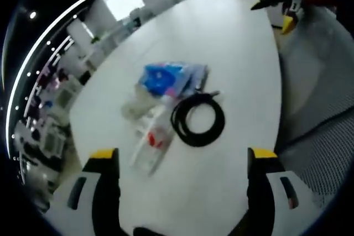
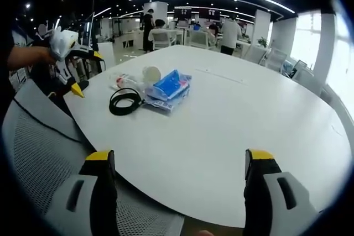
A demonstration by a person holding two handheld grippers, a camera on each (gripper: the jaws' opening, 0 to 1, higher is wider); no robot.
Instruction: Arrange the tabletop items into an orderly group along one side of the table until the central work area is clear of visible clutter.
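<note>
Four items lie grouped on the white round table [image 2: 232, 120]: a coiled black cable [image 1: 198, 119], a blue packet [image 1: 165, 78] in clear wrap, a clear plastic bag with red print [image 1: 152, 139], and a pale roll [image 2: 151, 74] beside them. In the left gripper view the cable touches the packet's corner, and the bag lies just beside the coil. Left gripper [image 1: 185, 161]: jaws wide apart, holding nothing, above the table, short of the cluster. Right gripper [image 2: 180, 164]: jaws wide apart, empty, over the table's near edge beside a grey mesh chair [image 2: 38, 153]. The cluster sits toward the table's far left side in the right gripper view.
</note>
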